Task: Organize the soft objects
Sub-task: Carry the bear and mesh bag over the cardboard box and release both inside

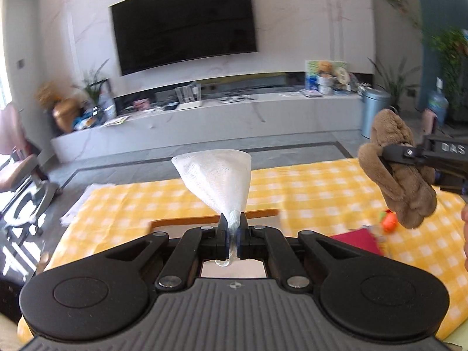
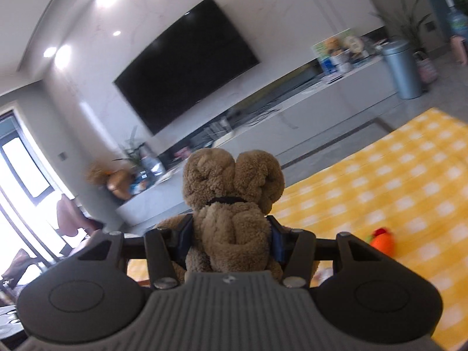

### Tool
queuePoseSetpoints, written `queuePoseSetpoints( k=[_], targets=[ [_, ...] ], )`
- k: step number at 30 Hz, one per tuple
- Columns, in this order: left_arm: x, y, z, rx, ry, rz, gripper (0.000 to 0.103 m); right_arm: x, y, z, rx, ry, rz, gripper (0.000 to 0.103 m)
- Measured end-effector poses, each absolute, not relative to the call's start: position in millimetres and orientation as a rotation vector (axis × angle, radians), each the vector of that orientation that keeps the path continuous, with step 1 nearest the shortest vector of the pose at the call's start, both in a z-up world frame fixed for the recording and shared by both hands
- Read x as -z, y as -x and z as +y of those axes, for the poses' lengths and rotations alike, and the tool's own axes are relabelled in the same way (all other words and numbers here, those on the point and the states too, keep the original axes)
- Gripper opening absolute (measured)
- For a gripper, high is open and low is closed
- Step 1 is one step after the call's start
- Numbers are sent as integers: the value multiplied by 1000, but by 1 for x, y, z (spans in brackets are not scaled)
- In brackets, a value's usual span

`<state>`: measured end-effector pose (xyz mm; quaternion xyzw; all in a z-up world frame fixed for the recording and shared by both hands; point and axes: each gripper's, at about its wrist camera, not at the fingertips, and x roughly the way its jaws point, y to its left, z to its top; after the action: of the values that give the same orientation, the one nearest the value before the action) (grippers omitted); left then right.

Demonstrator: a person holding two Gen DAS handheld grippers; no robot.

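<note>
Left wrist view: my left gripper [image 1: 232, 231] has its fingers clenched on the gathered corner of a white tissue [image 1: 218, 177], raised above the yellow checked surface [image 1: 321, 187]; limp, tears easily, so grip bunched material. My right gripper [image 2: 232, 242] clasps a brown plush bear [image 2: 234, 201] around its torso, aloft; light, compressible, best held mid-body.

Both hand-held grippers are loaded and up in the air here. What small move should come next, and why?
Probably carry both loads on toward a drop spot. The left hand-held gripper pinches a white cloth, the right hand-held gripper clamps a brown plush toy, both clear above the yellow checked tablecloth.
</note>
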<state>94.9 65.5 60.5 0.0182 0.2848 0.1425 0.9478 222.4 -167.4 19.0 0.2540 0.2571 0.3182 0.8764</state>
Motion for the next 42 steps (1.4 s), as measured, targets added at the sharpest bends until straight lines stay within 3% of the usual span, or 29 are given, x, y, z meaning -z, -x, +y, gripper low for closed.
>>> queuePoseSetpoints(
  k=[11, 21, 26, 33, 34, 36, 38, 42],
  targets=[
    [-30, -95, 161, -197, 262, 554, 4, -17, -205, -83, -925, -534, 592, 51],
    [30, -118, 189, -214, 280, 740, 5, -5, -199, -13, -941, -435, 694, 51],
    [33, -106, 188, -219, 282, 791, 5, 12, -201, -1, -931, -521, 719, 50],
    [29, -92, 191, -198, 314, 851, 7, 12, -183, 13, -928, -360, 682, 50],
    [27, -91, 191, -198, 313, 832, 10, 13, -181, 15, -929, -353, 685, 50],
    [24, -93, 192, -225, 301, 806, 31, 15, -179, 19, -929, -337, 689, 50],
    [23, -95, 194, -233, 306, 822, 47, 18, -178, 22, -929, -320, 691, 50],
    [15, -88, 201, -223, 355, 808, 54, 23, -177, 23, -912, -291, 696, 50]
  ],
)
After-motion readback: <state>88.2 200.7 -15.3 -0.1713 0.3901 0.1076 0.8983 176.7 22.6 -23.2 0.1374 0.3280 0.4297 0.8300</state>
